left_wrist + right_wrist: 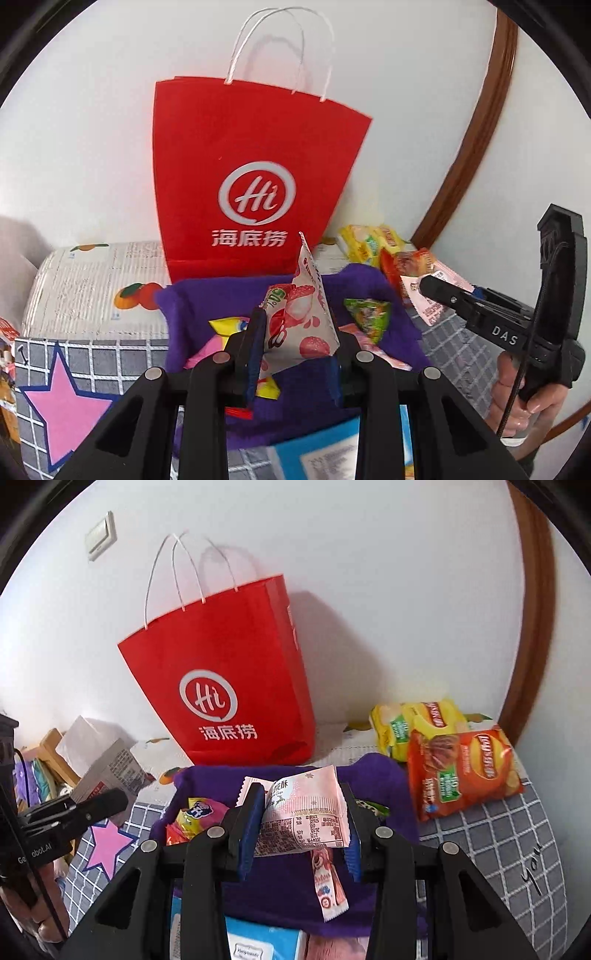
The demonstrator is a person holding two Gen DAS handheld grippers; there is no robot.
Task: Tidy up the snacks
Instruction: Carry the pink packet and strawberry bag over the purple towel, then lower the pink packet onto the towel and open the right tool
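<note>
Left claw (295,332), "Hi" bag (251,177) beyond

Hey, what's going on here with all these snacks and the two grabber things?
A person is sorting snacks with a handheld gripper in each hand. The left gripper is shut on a white lychee-print packet, and the right gripper is shut on a pink packet. Both are held above a purple bin that already has several snacks in it. A red paper bag stands behind it against the wall, with two chip bags lying to the right.
</note>
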